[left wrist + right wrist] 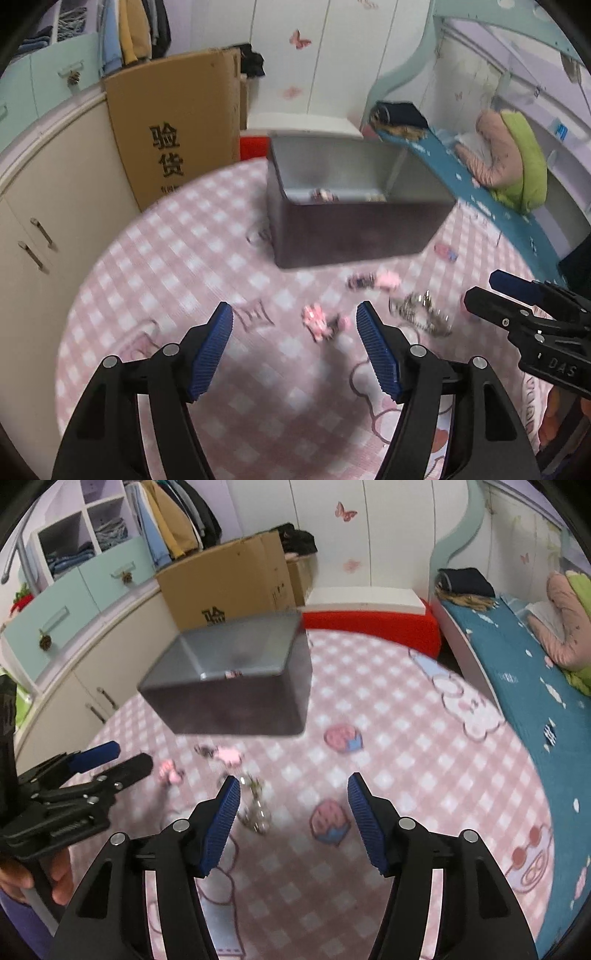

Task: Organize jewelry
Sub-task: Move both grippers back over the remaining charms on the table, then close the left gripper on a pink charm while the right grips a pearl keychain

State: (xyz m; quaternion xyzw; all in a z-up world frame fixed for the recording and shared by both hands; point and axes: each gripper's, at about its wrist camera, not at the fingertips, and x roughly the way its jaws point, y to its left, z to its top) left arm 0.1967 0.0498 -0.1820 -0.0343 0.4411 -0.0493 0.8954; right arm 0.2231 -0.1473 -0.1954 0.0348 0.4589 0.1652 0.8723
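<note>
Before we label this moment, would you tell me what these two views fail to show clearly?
- Box contents: both views, near wall hides most of the floor; motion blur.
- Pink pieces on the tablecloth: left view, blurred, type unclear.
- Silver chain: right view, partly behind a right gripper finger.

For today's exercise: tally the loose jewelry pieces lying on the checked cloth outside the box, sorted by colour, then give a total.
Pink pieces: 2, a pink clip between the left gripper fingers and a pink bow nearer the box.
Dark pieces: 1, a dark clip.
Silver pieces: 1, a silver chain.
Total: 4. Blur may hide more.
</note>
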